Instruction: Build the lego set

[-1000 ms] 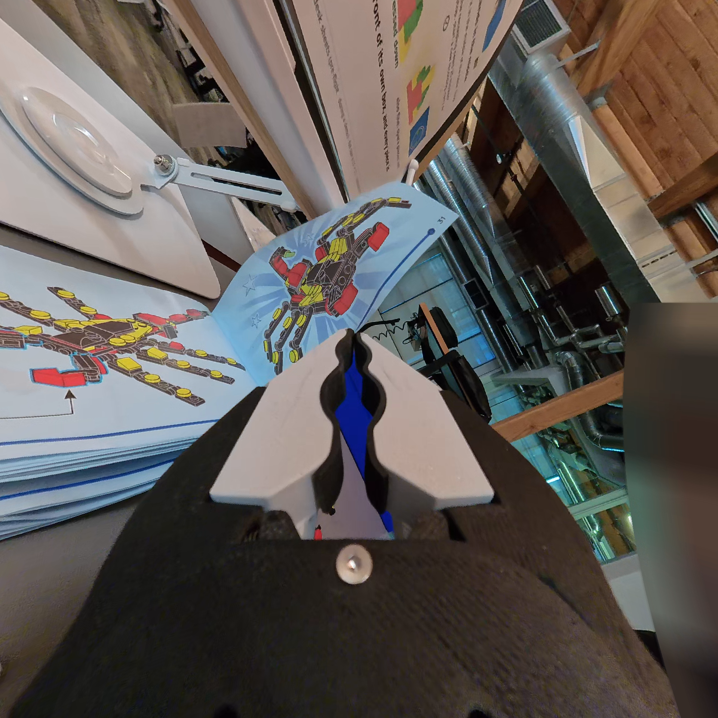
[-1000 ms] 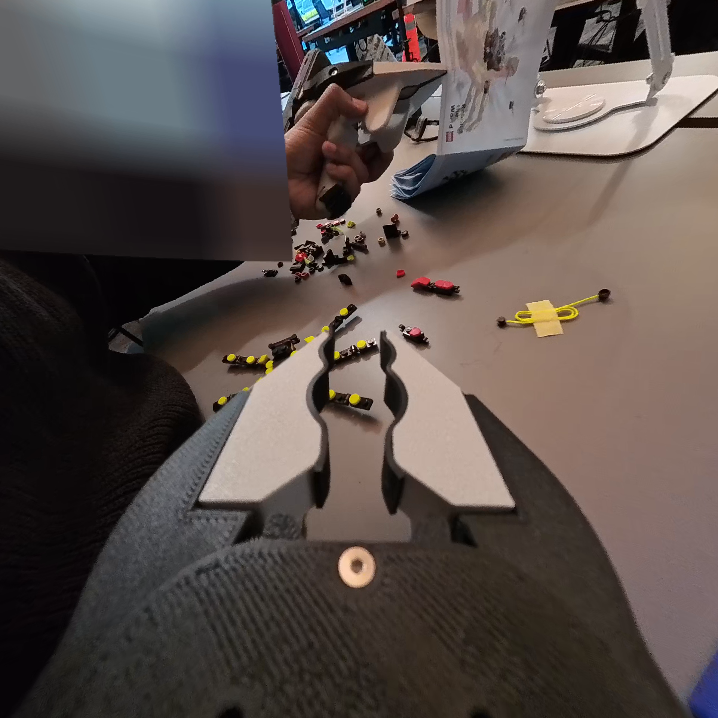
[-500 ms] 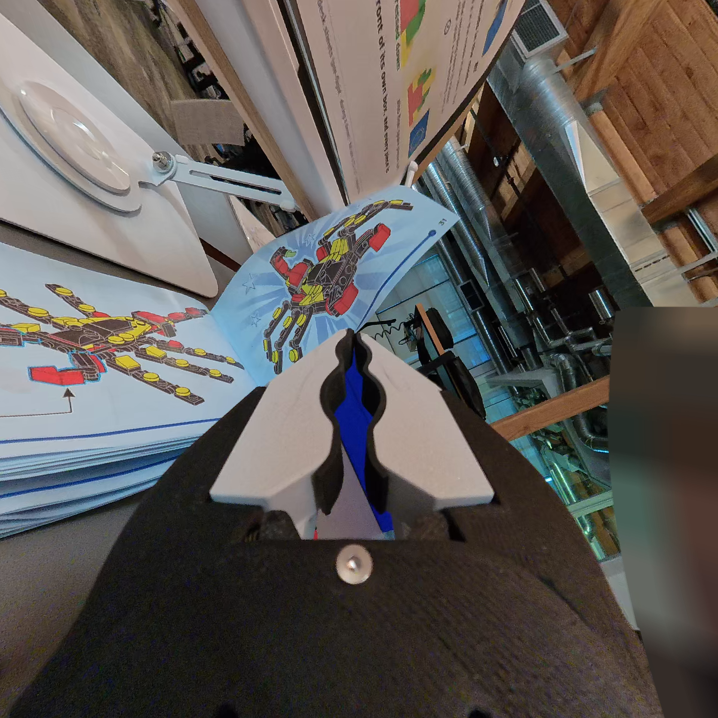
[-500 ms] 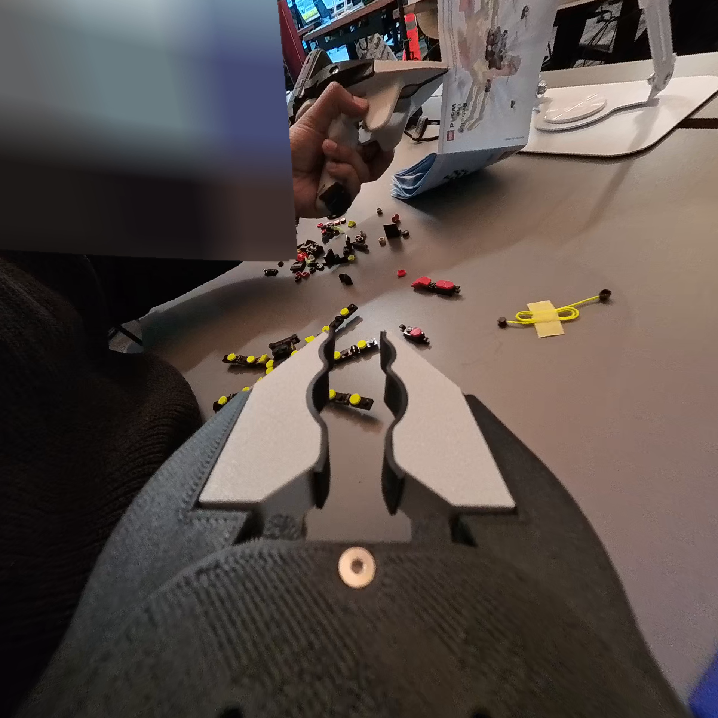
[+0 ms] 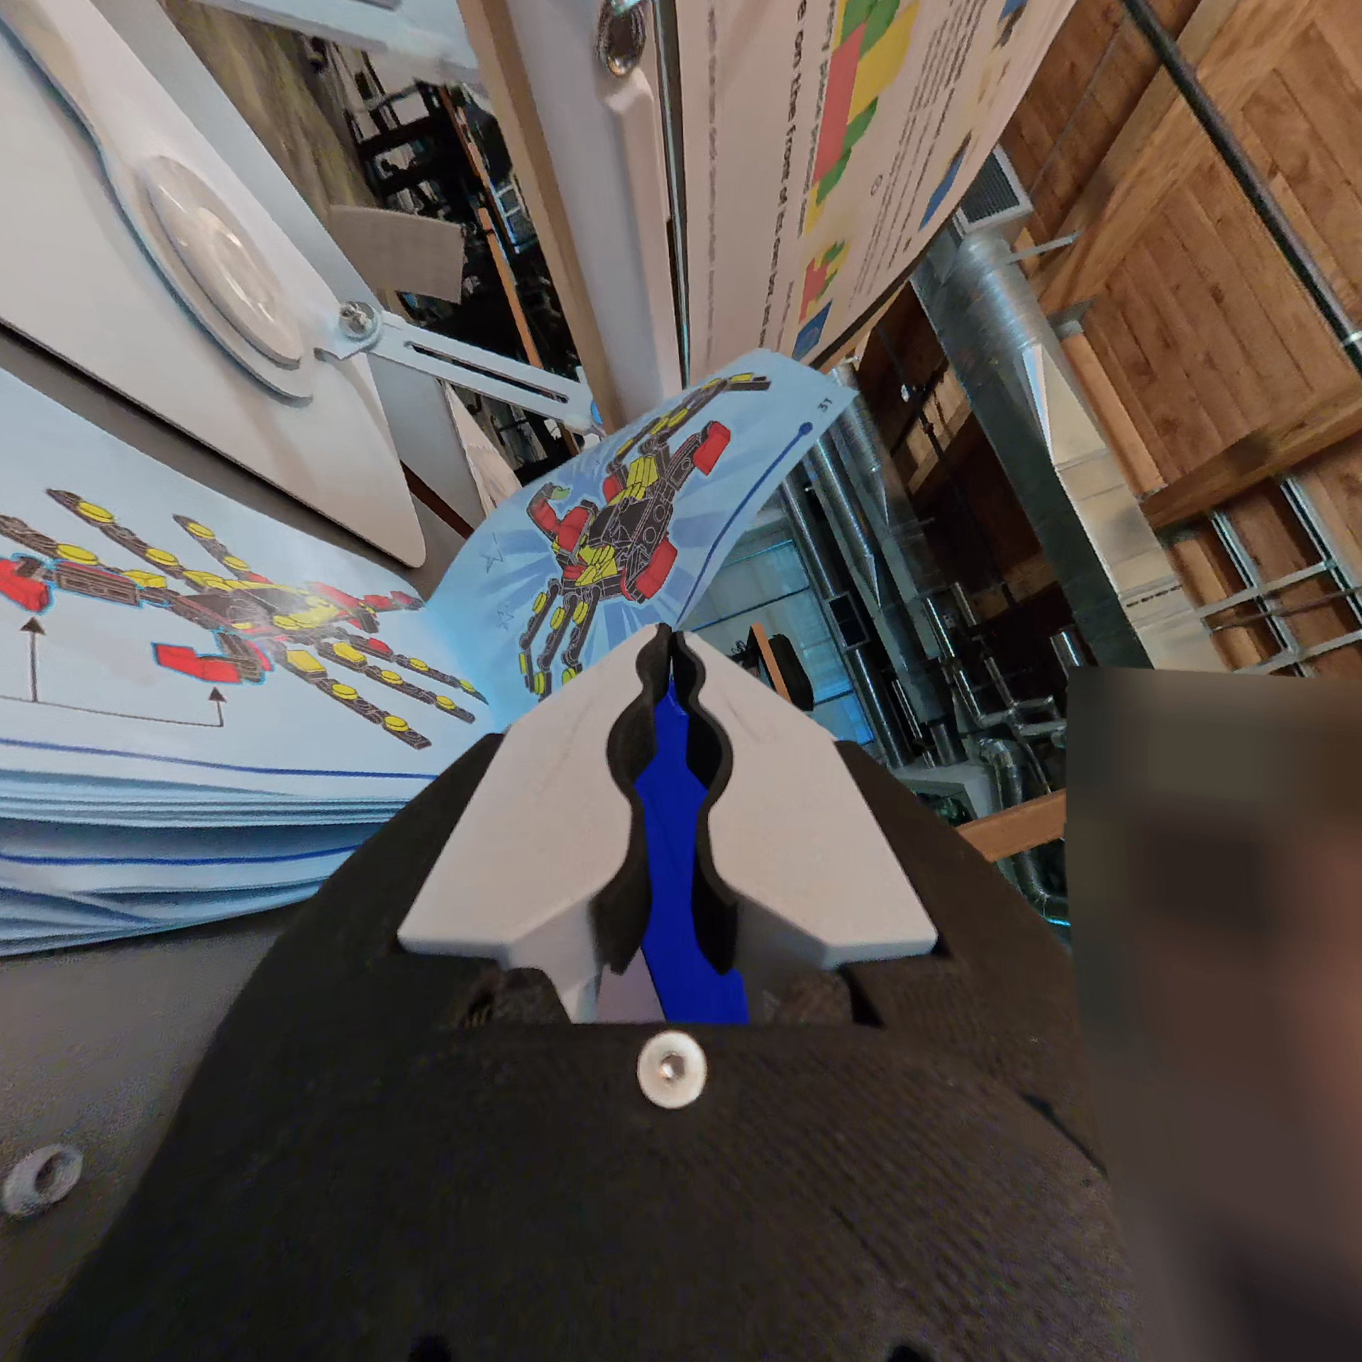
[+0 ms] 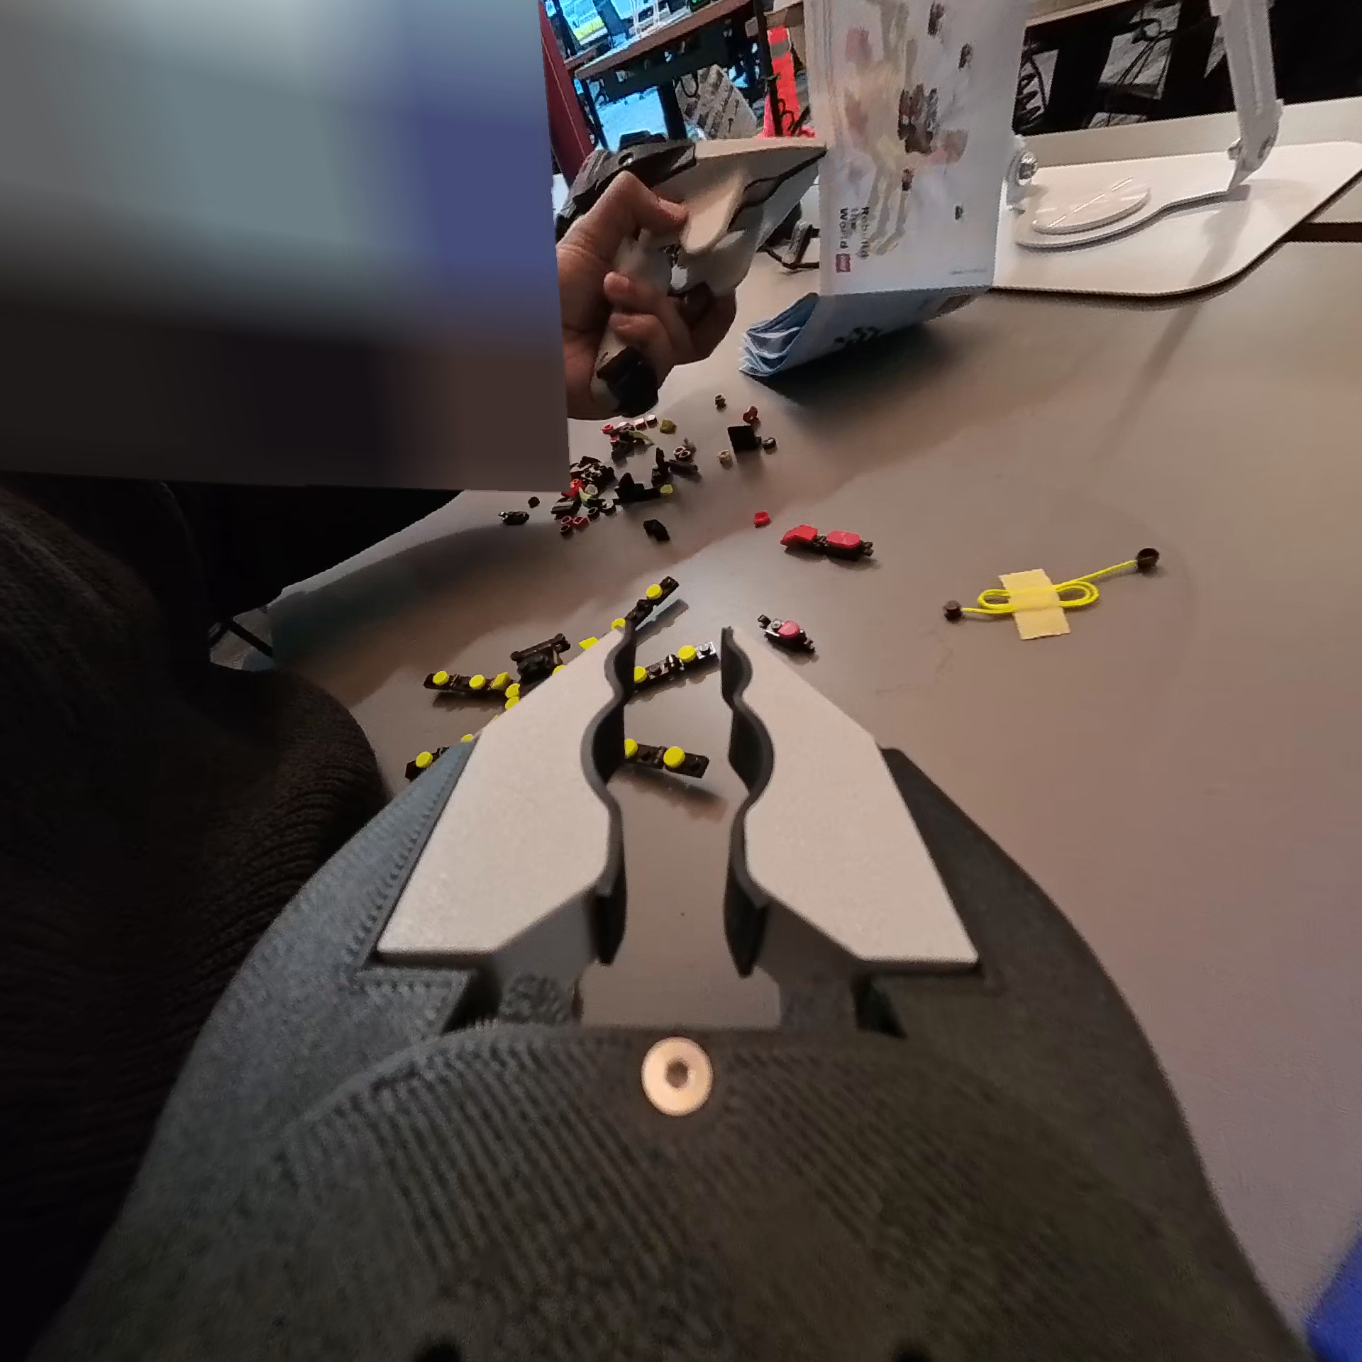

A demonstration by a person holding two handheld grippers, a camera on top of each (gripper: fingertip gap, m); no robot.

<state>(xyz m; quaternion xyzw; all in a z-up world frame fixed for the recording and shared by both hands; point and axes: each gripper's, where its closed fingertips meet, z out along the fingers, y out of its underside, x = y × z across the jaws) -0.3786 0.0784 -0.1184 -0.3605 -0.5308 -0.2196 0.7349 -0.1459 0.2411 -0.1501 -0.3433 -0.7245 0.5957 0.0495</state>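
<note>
My left gripper (image 5: 669, 634) is shut on a lifted page (image 5: 641, 516) of the instruction booklet (image 5: 184, 663), which lies open on the table showing a black, yellow and red model. In the right wrist view a hand holds that gripper (image 6: 737, 191) at the booklet's raised page (image 6: 906, 147). My right gripper (image 6: 674, 637) is open and empty, low over the table. Black leg pieces with yellow studs (image 6: 663, 759) lie between and just beyond its fingers. A red and black piece (image 6: 825, 542) and a pile of small loose pieces (image 6: 626, 479) lie farther off.
A yellow cord held by a strip of tape (image 6: 1032, 601) lies to the right on the grey table. A white stand base (image 6: 1105, 214) sits behind the booklet, also seen in the left wrist view (image 5: 184, 258). A dark sleeve (image 6: 147, 737) fills the left side. One gripper's finger ends stand about 30 cm off the other's.
My left gripper has moved forward and tilted with the page still held, bringing the booklet and stand nearer. The right gripper has not moved.
</note>
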